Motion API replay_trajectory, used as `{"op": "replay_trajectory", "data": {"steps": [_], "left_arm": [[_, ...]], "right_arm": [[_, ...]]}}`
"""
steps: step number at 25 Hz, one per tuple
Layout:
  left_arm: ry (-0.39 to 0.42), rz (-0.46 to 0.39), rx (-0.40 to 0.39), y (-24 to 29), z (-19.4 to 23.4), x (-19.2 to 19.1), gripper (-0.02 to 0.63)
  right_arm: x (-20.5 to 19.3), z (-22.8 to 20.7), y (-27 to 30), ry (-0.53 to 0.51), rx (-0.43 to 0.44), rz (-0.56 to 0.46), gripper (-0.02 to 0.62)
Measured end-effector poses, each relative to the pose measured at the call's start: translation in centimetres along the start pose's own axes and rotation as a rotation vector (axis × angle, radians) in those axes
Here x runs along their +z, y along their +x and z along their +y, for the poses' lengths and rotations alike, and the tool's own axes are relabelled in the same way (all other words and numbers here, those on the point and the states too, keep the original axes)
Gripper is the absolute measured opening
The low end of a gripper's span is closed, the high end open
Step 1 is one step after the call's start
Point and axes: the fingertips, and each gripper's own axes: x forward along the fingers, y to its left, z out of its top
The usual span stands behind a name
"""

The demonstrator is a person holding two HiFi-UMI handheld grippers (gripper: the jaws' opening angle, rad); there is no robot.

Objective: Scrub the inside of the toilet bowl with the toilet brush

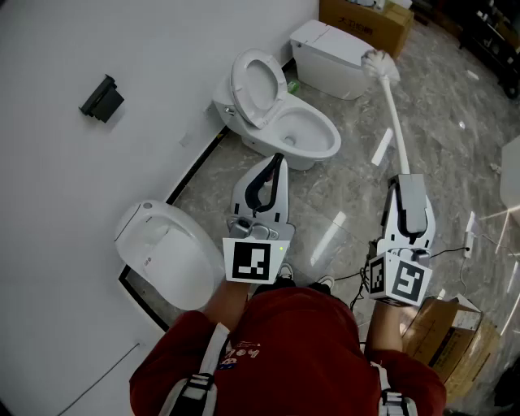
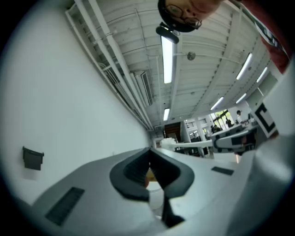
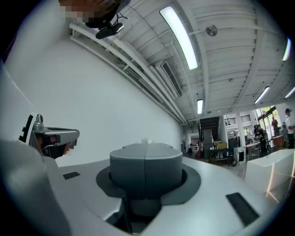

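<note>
**A:** Grey left gripper, what's in it?

**B:** Nothing. Its jaws are pinched tip to tip, and the open white bowl lies just ahead of them.

**A:** And the right gripper?

**B:** It's clamped on the brush. The long, thin white handle runs straight out from the jaws. Its round bristle head sits far ahead, well apart from the bowl. The bowl lies ahead-left of those jaws, so I'd judge the head must swing left and dip.

White wall with a black bracket on it. Grey marble-look floor, cardboard box at far end. Strip lights overhead.
</note>
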Motion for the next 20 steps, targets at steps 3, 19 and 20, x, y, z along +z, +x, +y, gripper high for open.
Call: {"op": "replay_trajectory", "data": {"steps": [3, 19, 20], "left_arm": [[-0.004, 0.003, 0.003, 0.2, 1.1, -0.4, 0.002], [-0.066, 0.054, -0.011, 2.6, 4.6, -4.3, 0.002], [-0.068, 0.056, -0.009, 3.2, 4.5, -4.7, 0.002]], "right_arm": [[-0.2, 0.8, 0.5, 0.001, -0.004, 0.004, 0.144], [-3.0, 3.7, 4.4, 0.036, -0.002, 0.057, 0.146], [-3.5, 3.5, 5.0, 0.041, 0.003, 0.064, 0.146]]}}
